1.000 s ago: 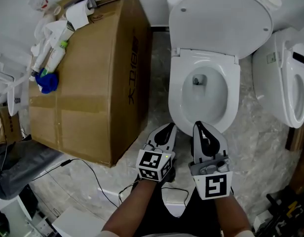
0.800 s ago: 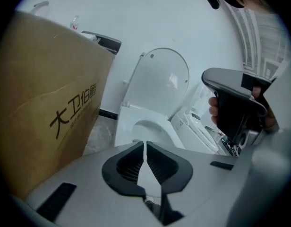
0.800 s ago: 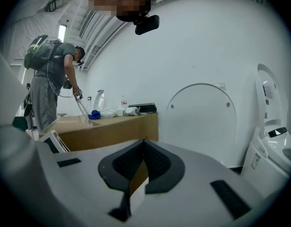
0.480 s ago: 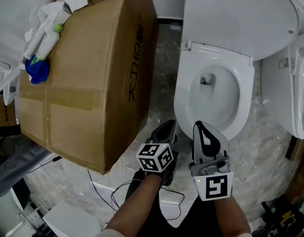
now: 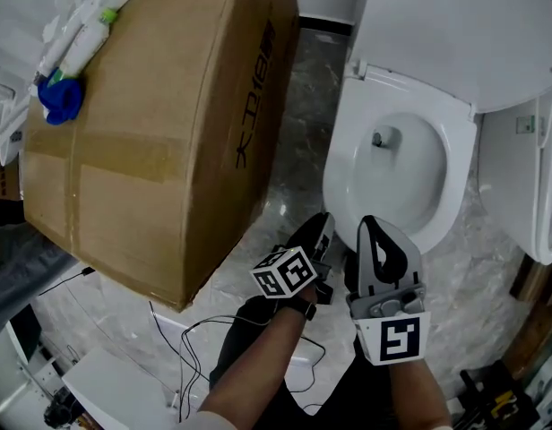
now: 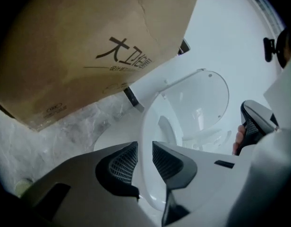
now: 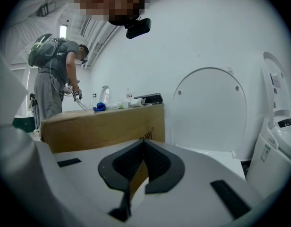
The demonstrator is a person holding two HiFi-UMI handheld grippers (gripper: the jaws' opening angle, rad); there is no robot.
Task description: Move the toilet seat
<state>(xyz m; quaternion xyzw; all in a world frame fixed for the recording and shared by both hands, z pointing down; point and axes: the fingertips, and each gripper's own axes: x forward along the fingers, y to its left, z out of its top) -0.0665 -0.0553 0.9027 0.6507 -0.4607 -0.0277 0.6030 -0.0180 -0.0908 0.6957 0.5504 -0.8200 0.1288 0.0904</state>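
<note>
The white toilet seat [image 5: 351, 164] lies down on the bowl, with the lid [image 5: 473, 34] raised behind it. My left gripper [image 5: 323, 227] is at the bowl's front left edge. Its jaws are opening, and in the left gripper view [image 6: 144, 148] the seat's rim [image 6: 150, 126] shows in the narrow gap between them, with no pad pressing on it. The lid [image 6: 197, 98] stands beyond. My right gripper [image 5: 370, 227] hovers at the seat's front edge. In the right gripper view [image 7: 143, 143] its pads meet with nothing between them. The lid [image 7: 209, 108] is ahead of it.
A big cardboard box [image 5: 150, 106] stands close on the left, with tubes and a blue item [image 5: 59, 97] on top. A second toilet [image 5: 536, 177] is at the right. Cables [image 5: 186, 348] trail on the marble floor. A person [image 7: 51, 84] stands behind the box.
My left gripper has rolled and edged toward the toilet's front left rim. The right gripper has hardly moved. The toilet and box have shifted right in the head view.
</note>
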